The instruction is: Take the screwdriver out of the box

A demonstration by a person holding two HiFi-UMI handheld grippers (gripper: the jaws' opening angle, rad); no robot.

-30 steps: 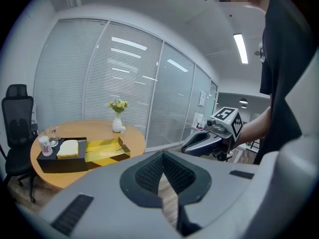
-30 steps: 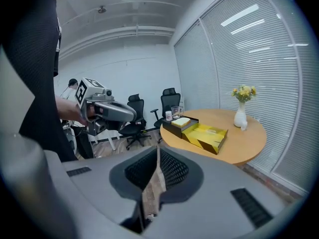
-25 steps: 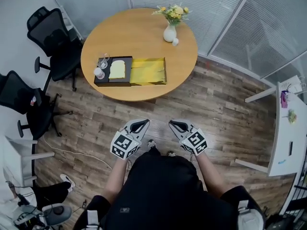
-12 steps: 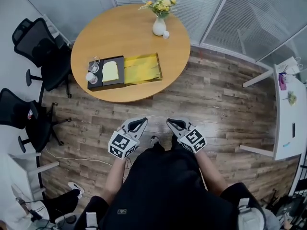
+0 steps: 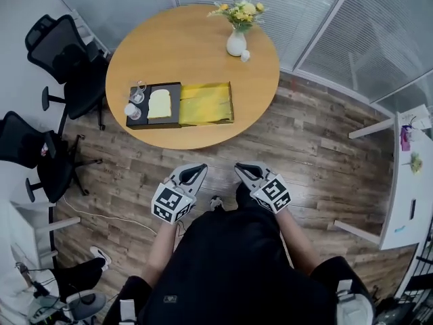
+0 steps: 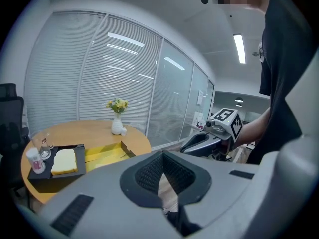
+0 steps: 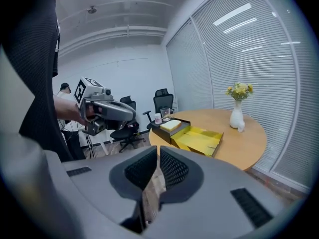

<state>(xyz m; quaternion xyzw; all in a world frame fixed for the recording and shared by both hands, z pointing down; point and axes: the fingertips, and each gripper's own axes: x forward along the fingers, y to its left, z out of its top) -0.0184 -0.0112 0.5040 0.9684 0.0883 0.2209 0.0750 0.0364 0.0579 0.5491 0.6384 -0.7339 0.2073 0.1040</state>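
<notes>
Head view: left claw [image 5: 198, 170] and right claw [image 5: 241, 168], both closed on nothing, at lower centre; box [image 5: 180, 104] well apart on tabletop [image 5: 203, 46], upper left of centre.

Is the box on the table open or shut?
Open: the box has its yellow lid folded out flat beside it, inside showing.

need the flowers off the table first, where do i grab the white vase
Probably the narrow neck of the vase, just under the flowers: easier to span than the round belly. It stands upright, so come in level from the near side, left of the small white thing beside it.
</notes>
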